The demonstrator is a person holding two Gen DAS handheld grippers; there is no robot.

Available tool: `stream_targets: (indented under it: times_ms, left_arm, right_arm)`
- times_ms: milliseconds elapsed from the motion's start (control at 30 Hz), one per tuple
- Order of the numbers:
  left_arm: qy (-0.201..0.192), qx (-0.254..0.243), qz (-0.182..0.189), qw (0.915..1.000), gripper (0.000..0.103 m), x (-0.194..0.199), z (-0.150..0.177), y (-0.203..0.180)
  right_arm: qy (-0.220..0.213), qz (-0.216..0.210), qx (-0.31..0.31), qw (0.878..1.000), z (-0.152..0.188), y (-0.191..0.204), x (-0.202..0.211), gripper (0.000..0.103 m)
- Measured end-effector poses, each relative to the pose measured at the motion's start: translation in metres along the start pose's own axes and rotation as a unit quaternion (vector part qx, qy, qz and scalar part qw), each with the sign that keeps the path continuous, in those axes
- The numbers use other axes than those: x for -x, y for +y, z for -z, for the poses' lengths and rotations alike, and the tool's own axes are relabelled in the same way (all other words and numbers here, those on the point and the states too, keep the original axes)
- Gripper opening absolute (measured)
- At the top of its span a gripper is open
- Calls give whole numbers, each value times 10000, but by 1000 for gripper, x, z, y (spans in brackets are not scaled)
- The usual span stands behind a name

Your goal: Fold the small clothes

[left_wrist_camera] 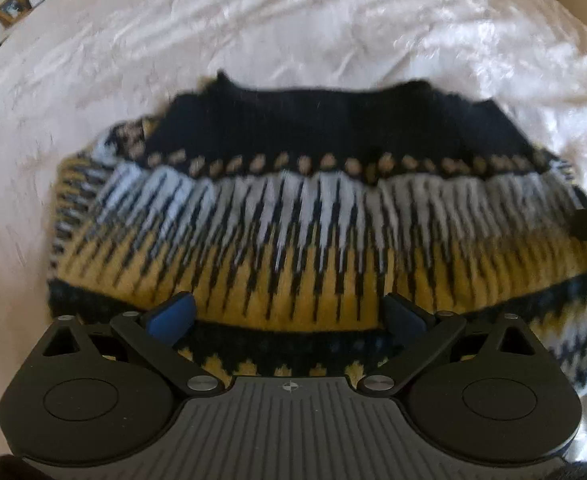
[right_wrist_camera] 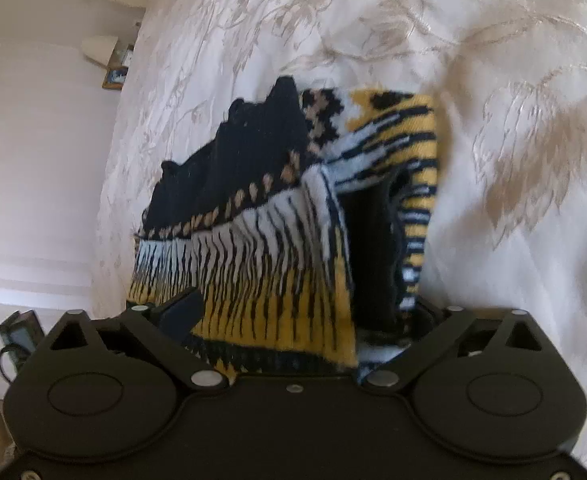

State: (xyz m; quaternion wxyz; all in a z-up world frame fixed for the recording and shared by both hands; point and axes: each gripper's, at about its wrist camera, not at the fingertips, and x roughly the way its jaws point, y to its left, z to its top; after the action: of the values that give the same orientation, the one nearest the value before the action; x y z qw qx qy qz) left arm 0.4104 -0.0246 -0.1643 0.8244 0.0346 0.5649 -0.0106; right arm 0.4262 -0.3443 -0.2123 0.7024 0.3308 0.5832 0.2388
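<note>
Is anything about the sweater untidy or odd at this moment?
Yes. In the right wrist view one side of the sweater gapes: its edge stands up, showing a dark hollow inside, so the layers there are not flat on the bedspread. The far black edge looks bumpy. I see no damage. Both views are blurred.

Left wrist view: the sweater (left_wrist_camera: 293, 216) is motion-blurred, its near hem hidden behind the left gripper (left_wrist_camera: 289, 316) and its right side cut by the frame edge. Right wrist view: the right gripper (right_wrist_camera: 301, 312) has one finger buried under knit folds; the bedside picture frame (right_wrist_camera: 116, 77) is too small to read.
</note>
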Motion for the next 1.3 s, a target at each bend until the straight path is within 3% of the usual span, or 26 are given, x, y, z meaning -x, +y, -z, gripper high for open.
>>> stream_targets:
  times_ms: [100,167,200,233,400,600,833,1100,1300]
  left_arm:
    - [122,91,35,9999,103,-18,1,1]
    - [138,50,42,9999,103,-24,-3,1]
    - [155,34,58,9999,103,-24,-5,1]
    - [163,19,100,9998,103,-23,-7,2]
    - [-141,203,281,9993,101,8,0,15]
    - [-562,542,493,9957,101,56,30,43]
    - [-589,735,597,9938,101,85,67,76]
    - [-377,1082,607,9916,101,93,110,136]
    - [-289,1261,543,9901,101,92,132,171]
  right_arm:
    - [-79,155,74,9998,6,4,3,74]
    - [-114,294,108,9994,9,6,4,55]
    - [-130,389,148,9991,9,7,6,37]
    - [-157,460,141,9987,10,8,7,35]
    - [-433,482,251,9976,11,29,21,32]
    - [-594,514,566,9953,12,83,35,31]
    - [-634,340,836,9939,13,159,17,31]
    - [-414,-82,1159,9924,18,244,-62,28]
    - [38,99,1152,9933,31,269,-153,27]
